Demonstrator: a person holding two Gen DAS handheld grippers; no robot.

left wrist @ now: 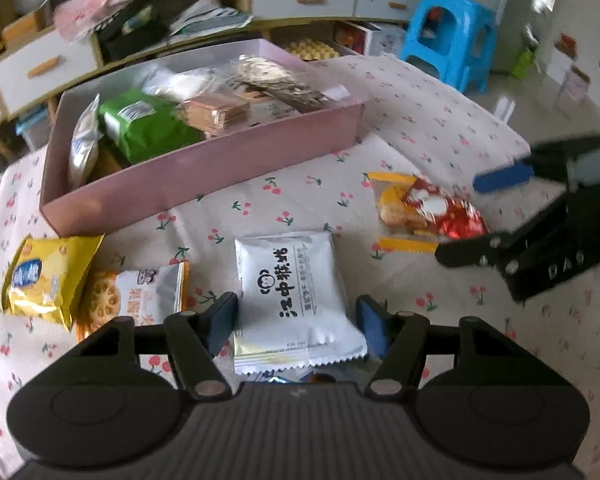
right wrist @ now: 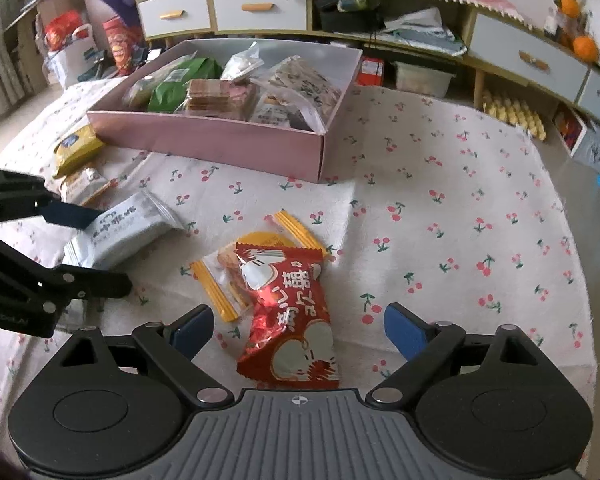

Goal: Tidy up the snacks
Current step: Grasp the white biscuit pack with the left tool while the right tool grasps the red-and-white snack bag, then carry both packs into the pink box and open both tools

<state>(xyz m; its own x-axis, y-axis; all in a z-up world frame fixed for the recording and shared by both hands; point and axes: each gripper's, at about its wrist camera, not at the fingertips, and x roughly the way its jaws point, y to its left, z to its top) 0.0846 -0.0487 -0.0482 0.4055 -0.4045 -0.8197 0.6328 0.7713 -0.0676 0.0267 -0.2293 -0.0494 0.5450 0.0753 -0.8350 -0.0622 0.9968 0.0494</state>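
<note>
Clearly, in the left wrist view the risk is a poor pinch: the left gripper (left wrist: 298,320) has its jaws on either side of the white packet (left wrist: 294,300), which lies flat on the cherry-print tablecloth (left wrist: 440,120). The left pad looks to be at the packet's edge, the right pad just clear of it, so I judge it open, not yet squeezing. If it closes on the puffy wrapper alone, the packet may slide out or crumple. A yellow packet (left wrist: 46,276) and an orange-and-white biscuit packet (left wrist: 140,296) lie close on the left and could be nudged. The pink box (left wrist: 204,168), already holding snacks, stands beyond.

From the right wrist view, the right gripper (right wrist: 298,330) stands wide open over the red packet (right wrist: 288,312), pads well clear on both sides. That packet overlaps a clear packet with yellow edges (right wrist: 228,280), so closing low might catch both. The left gripper (right wrist: 96,248) works near by; crossing paths toward the box (right wrist: 220,140) could make them collide.
</note>
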